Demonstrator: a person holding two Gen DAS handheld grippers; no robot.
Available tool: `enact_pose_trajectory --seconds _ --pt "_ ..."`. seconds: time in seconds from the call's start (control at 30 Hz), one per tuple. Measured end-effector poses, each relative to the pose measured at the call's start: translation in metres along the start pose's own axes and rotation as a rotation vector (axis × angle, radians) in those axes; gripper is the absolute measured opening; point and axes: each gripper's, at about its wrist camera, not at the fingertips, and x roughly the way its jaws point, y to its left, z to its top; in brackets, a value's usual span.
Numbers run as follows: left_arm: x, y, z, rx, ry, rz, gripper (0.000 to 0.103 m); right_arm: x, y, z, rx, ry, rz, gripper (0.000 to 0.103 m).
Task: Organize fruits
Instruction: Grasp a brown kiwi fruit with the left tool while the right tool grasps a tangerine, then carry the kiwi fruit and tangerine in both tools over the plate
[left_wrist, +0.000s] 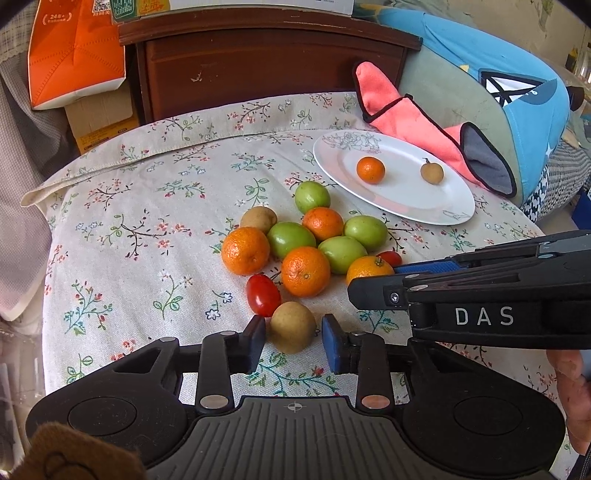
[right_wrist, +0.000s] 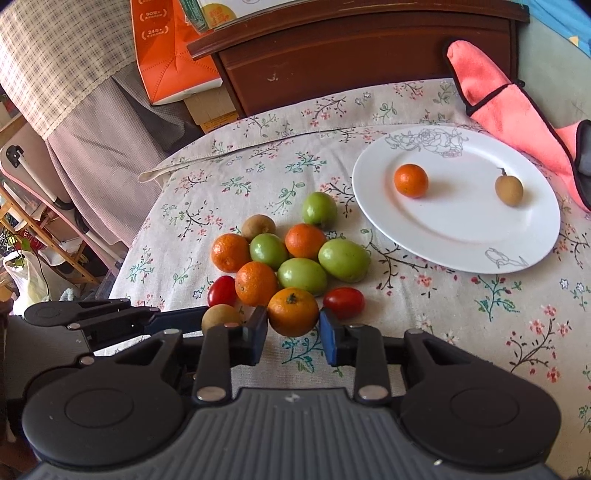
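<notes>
Left gripper (left_wrist: 293, 334) straddles a tan longan (left_wrist: 292, 326) at the near edge of the fruit pile; left pad touches it, a sliver of gap shows at the right pad (left_wrist: 332, 345), so firm pinch unclear. Right gripper (right_wrist: 293, 325) pinches a stem-up orange (right_wrist: 293, 312), both pads on its sides. Both fruits sit on the floral tablecloth (left_wrist: 147, 221). White plate (right_wrist: 461, 240) behind holds one small orange (right_wrist: 410, 181) and one longan with stem (right_wrist: 509, 189), well apart.

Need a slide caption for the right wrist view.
Right gripper closed on a mandarin beside the fruit pile; plate holds two fruits.
</notes>
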Motion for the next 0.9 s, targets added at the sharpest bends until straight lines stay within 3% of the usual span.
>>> enact_pose_trajectory --seconds 0.07,0.43,0.9 --pt "-0.001 -0.001 0.0 0.002 -0.002 -0.006 0.023 -0.001 -0.001 0.0 0.0 -0.003 0.002 0.03" --pt "-0.018 -0.004 0.01 -0.029 -0.046 -0.035 0.023 -0.019 -0.007 0.009 0.026 -0.046 0.018 0.03" --pt "-0.01 -0.023 0.059 -0.065 -0.152 -0.119 0.023 -0.061 -0.05 0.044 0.1 -0.177 -0.049 0.031"
